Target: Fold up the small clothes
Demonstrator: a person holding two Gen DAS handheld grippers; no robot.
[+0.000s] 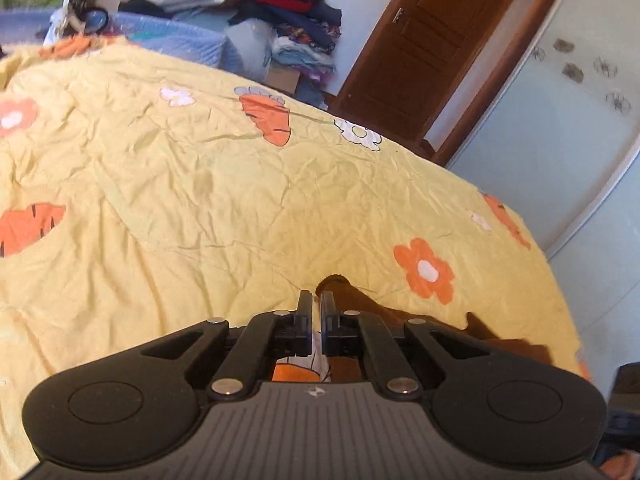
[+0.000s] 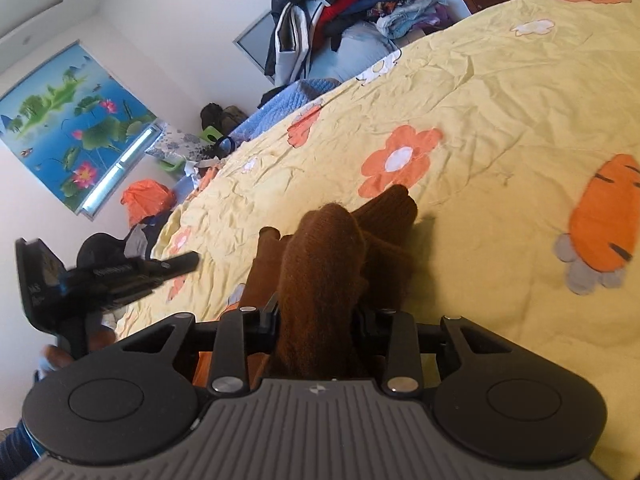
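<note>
Yellow bedding printed with orange carrots and flowers, a quilt (image 1: 208, 184), is spread wrinkled across the bed and fills most of both wrist views. Beyond its far edge, toward twelve o'clock in the left wrist view, a heap of folded clothes (image 1: 288, 12) is stacked against the wall, with a brown wooden door (image 1: 424, 48) at about one o'clock. In the right wrist view a lotus-pond picture (image 2: 76, 120) is hung on the wall at ten o'clock.

A brown knitted glove (image 2: 332, 256) is seen lying on the quilt directly ahead of the right gripper (image 2: 316, 316), its cuff bunched up between the jaws and its fingers pointed away toward one o'clock. The jaws are drawn in against the wool on both sides, so the glove is pinched; how firmly it is pressed cannot be judged, since the pads are hidden by the fabric.

The left gripper (image 1: 319, 300) is held with its jaws pressed together, only a sliver of quilt being visible between the fingers. Nothing appears to be clamped there. The brown glove (image 1: 368, 308) is seen just beside it at one o'clock, touching the quilt. In the right wrist view the same left gripper (image 2: 192, 258) is seen at nine o'clock, blurred, above the bed's edge.
</note>
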